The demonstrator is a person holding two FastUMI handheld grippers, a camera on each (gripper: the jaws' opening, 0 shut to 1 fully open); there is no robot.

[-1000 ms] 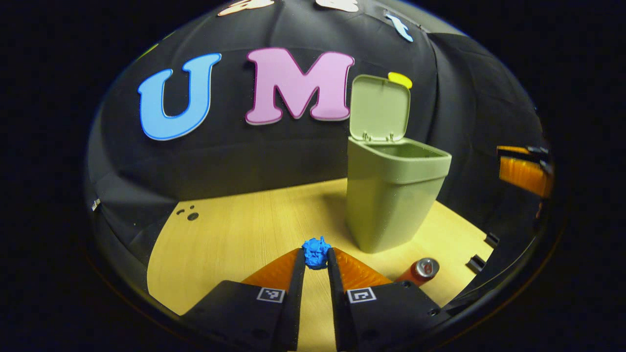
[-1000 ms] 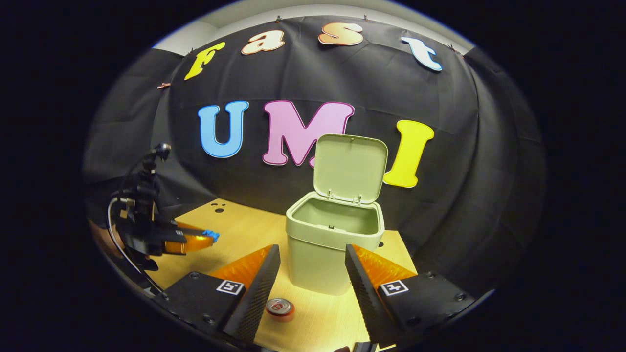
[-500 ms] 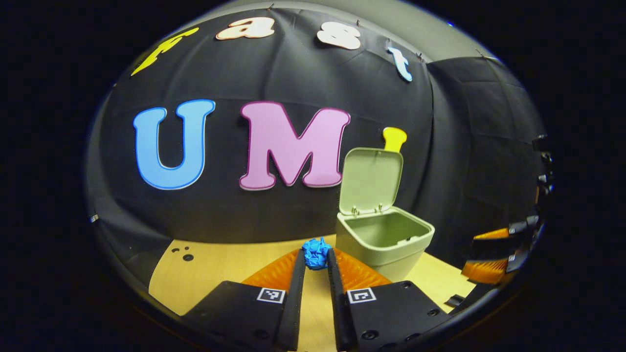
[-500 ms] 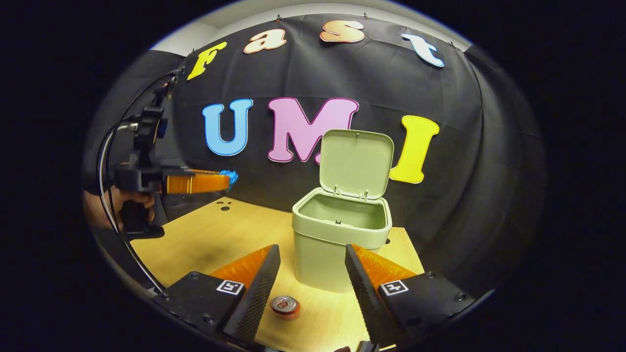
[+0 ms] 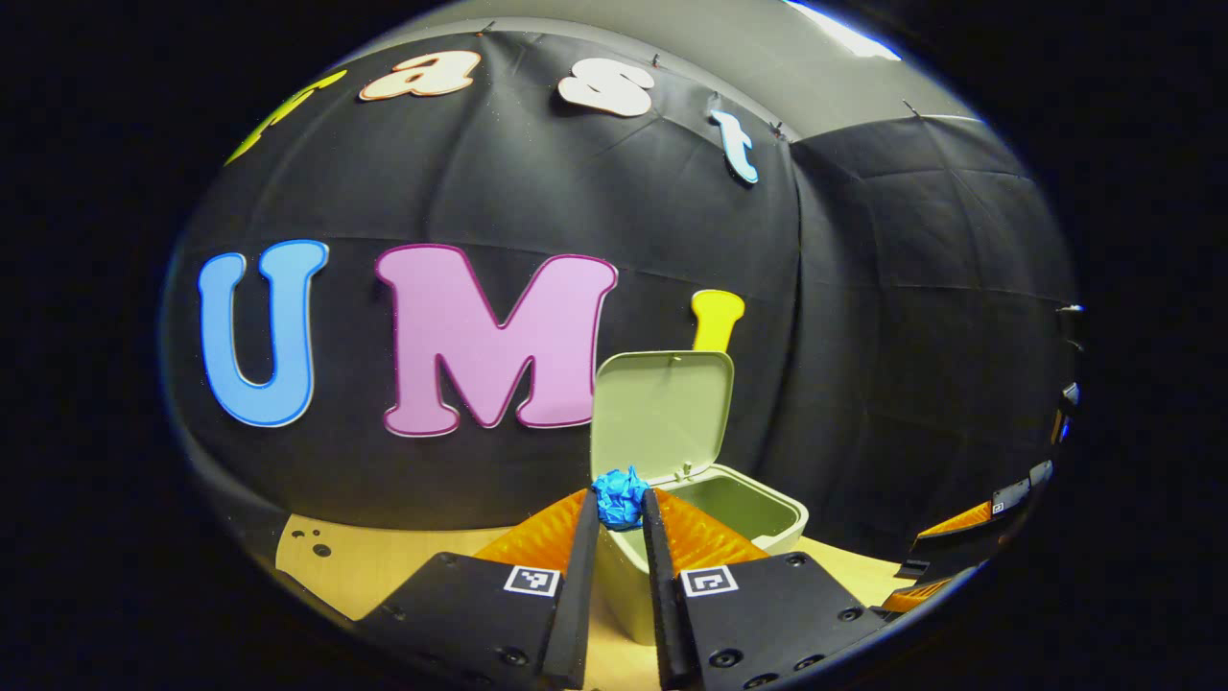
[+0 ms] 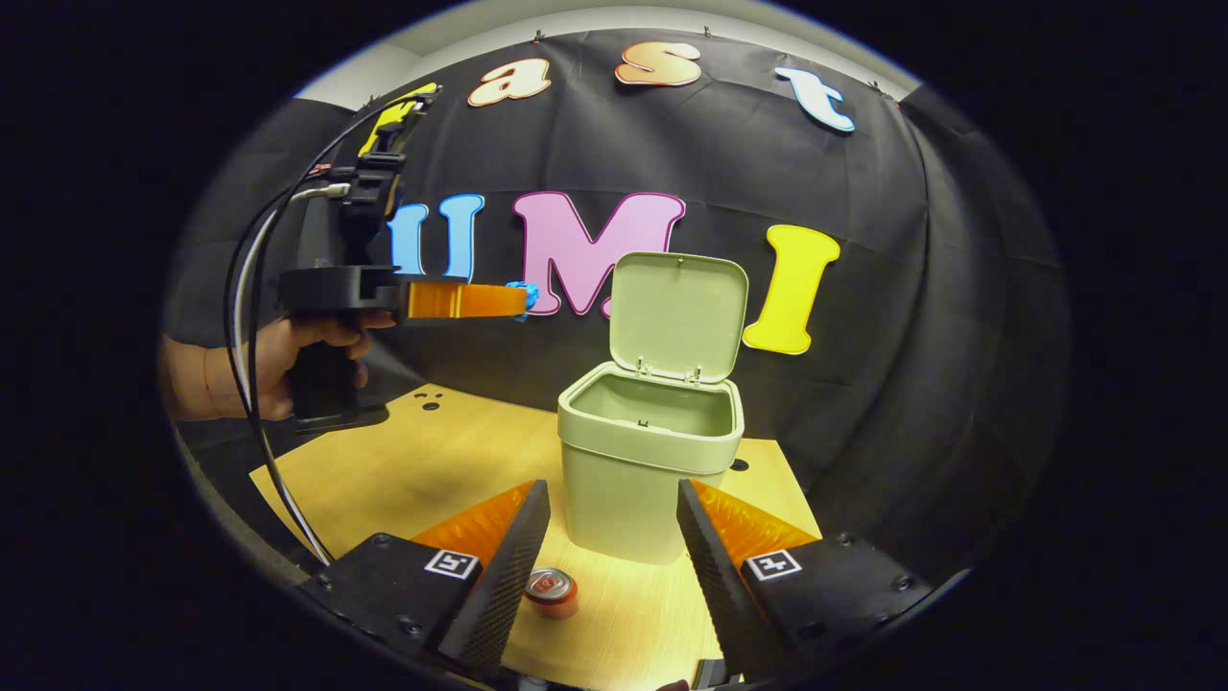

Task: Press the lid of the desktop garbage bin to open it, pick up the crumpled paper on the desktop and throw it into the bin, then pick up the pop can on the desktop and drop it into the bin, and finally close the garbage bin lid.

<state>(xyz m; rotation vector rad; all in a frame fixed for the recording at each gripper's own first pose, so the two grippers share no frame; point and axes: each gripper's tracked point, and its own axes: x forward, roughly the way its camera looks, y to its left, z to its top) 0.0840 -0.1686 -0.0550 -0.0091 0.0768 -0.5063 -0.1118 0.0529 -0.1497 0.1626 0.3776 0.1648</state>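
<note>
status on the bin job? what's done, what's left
Done: the lid is up and the bin is open. In hand: the left tongs grip the paper ball, raised beside the bin, short of its opening. Left: drop the ball in, then the can, which stands on the table between the open right tongs, then close the lid.

Pop can [image 6: 550, 591] stands on table [image 6: 384, 480] before bin [image 6: 648, 461]; crumpled paper [image 6: 523, 293] seemingly up left.

Left gripper view raised, near bin [image 5: 700, 537] — right gripper view low, farther; both face it.
</note>
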